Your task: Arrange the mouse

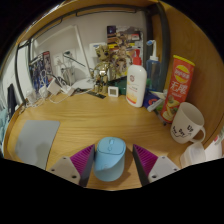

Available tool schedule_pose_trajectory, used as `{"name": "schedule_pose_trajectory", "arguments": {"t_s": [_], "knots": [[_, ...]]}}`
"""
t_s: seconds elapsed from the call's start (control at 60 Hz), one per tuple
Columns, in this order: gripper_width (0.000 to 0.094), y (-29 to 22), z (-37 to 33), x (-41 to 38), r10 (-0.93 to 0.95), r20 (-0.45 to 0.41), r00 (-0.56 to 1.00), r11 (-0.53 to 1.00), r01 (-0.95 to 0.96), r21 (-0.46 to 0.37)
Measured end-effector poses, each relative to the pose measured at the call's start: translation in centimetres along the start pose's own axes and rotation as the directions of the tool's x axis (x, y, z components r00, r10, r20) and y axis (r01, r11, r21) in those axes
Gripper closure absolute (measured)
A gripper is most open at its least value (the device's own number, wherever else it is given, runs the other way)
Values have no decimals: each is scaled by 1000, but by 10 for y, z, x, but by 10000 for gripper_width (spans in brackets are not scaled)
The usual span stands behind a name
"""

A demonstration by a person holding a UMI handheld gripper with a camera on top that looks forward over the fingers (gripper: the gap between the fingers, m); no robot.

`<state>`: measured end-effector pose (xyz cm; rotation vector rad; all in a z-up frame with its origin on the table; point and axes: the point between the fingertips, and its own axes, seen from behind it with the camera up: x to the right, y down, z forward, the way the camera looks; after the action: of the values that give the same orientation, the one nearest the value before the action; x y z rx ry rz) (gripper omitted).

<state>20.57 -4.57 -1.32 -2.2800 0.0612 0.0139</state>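
A light blue computer mouse (110, 158) lies on the wooden desk (95, 115), between the fingers of my gripper (113, 161). The left magenta pad (82, 160) sits right against the mouse's side. A thin strip of desk shows between the mouse and the right pad (146, 160). The gripper is open around the mouse. The mouse's near end is hidden below the fingers.
A grey mouse mat (38, 140) lies on the desk to the left of the fingers. To the right stands a white mug (186, 124), with a red snack can (178, 85) and a white bottle (136, 86) further back. Clutter lines the desk's far edge.
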Motion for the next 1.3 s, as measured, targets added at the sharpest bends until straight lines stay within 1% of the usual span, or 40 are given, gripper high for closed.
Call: {"name": "schedule_pose_trajectory", "arguments": {"t_s": [0.017, 0.067, 0.1, 0.117, 0.15, 0.217, 0.25, 0.267, 0.283, 0.3, 0.35, 0.367, 0.383, 0.433, 0.483, 0.55, 0.6, 0.683, 0.75, 0.8, 0.9, 0.983, 1.05, 1.133, 1.3], "knots": [[208, 0, 0, 1, 2, -7, 1000, 1000, -2, 4], [413, 0, 0, 6, 2, -34, 999, 1000, -1, 19], [423, 0, 0, 6, 19, -39, 999, 1000, -18, 24], [447, -1, 0, 6, 26, -42, 999, 999, -25, 28], [465, 0, 1, 6, 22, -49, 999, 1000, -21, 22], [535, 1, 1, 3, 17, -44, 999, 1000, -16, 7], [556, 0, 2, 1, 20, -40, 999, 1000, -20, 2], [584, 1, 2, 0, 17, -41, 999, 1000, -17, 0], [584, 1, 2, 1, 19, -44, 999, 1000, -19, -4], [620, 1, 2, 0, 23, -47, 999, 1000, -23, -4], [628, 1, 2, 1, 15, -59, 998, 1000, -16, -12], [673, 2, 2, 0, 16, -58, 998, 1000, -17, -16], [659, 1, 2, -2, 23, -56, 998, 1000, -24, -17], [661, 0, 2, -2, 35, -71, 997, 999, -37, -25], [662, -2, 0, -3, 53, -97, 994, 998, -57, -36], [662, -18, -7, -5, 50, -144, 988, 998, -53, -21], [662, -45, -20, -11, 57, -178, 982, 998, -53, 26], [662, -97, -46, -34, 74, -199, 977, 993, -53, 108], [661, -135, -65, -66, 60, -191, 980, 986, -29, 164], [661, -156, -73, -95, 51, -165, 985, 980, -18, 196], [660, -180, -88, -161, 1, -115, 993, 975, 24, 219], [662, -179, -88, -214, -34, -65, 997, 974, 47, 222], [661, -163, -79, -250, -59, -27, 998, 977, 64, 202], [659, -136, -61, -286, -79, 12, 997, 986, 77, 149], [657, -63, -25, -316, -75, 37, 996, 997, 75, 20]]}}
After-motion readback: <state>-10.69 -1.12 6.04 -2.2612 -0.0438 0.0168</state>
